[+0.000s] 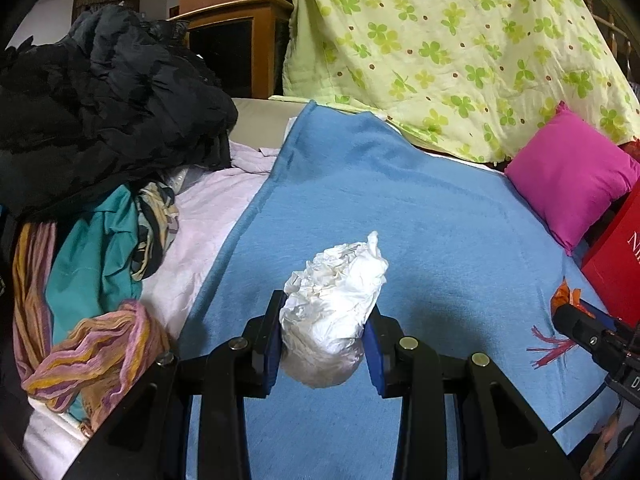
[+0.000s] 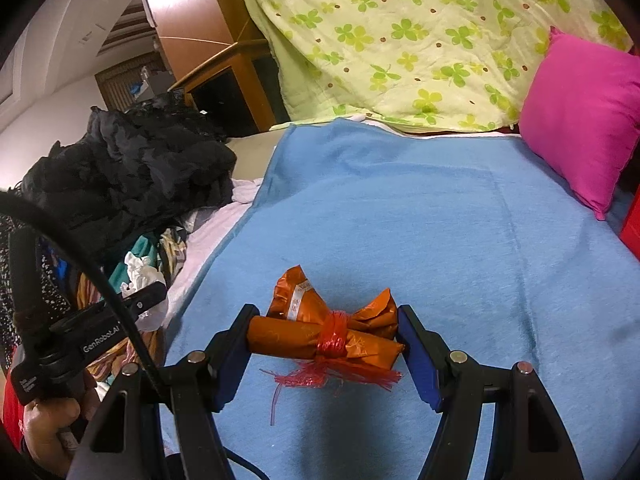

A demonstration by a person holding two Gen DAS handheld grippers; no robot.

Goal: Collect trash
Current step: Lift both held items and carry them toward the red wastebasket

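Trash is sitting in both tools at once. Crumpled white paper (image 1: 334, 312) is being squeezed between the blue pads of the left gripper (image 1: 326, 334), clenched on it; the wad is bulging out ahead of the fingertips and also back toward the camera, hanging above the blue blanket (image 1: 400, 208) rather than lying on it. The right gripper (image 2: 326, 338) is grasping an orange wrapper bundle (image 2: 324, 334), a rolled foil packet lying crosswise between the pads so that each end is pressing against one pad; a red plastic string (image 2: 334, 340) is tying its middle, and frayed red ends are dangling below it over the blanket. In the left wrist view the right gripper's tip (image 1: 576, 320) is showing at the right edge with a scrap of orange and red strands beside it. In the right wrist view the left gripper (image 2: 136, 304) is showing at the left with the white wad at its tip, and a hand (image 2: 52, 428) is gripping its handle.

A pink cushion (image 1: 568, 180) is leaning at the blanket's far right corner, a red box (image 1: 616, 256) is standing just beside it, and a green clover-print quilt (image 1: 440, 40) is hanging behind. A heap of dark and striped clothes (image 1: 100, 120) is piling up to the left of the blanket. No bin or bag for the trash is showing in either view
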